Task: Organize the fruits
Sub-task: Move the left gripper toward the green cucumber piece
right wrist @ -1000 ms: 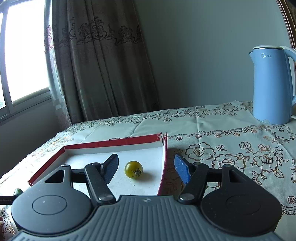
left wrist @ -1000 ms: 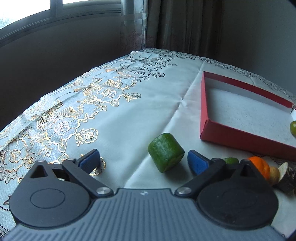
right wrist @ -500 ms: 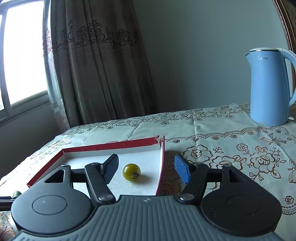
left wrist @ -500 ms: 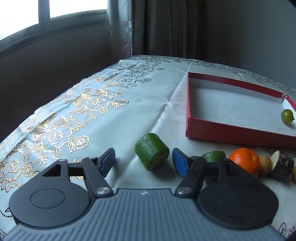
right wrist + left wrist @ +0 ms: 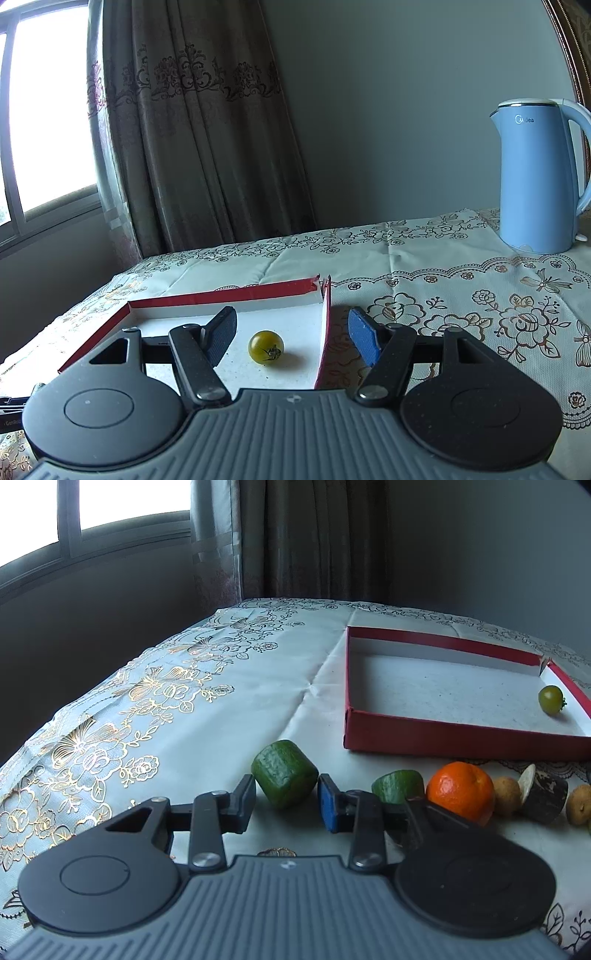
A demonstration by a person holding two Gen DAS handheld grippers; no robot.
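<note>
We bracket the green chunk [image 5: 284,773] with the left tool [image 5: 286,799], fingers nearly touching, not yet pinching; right tool [image 5: 291,334] spread above the tray [image 5: 221,297].

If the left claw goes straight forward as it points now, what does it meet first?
The green chunk: it already sits between the left claw's open fingers, close to both. Whether either pad touches it is unclear.
</note>
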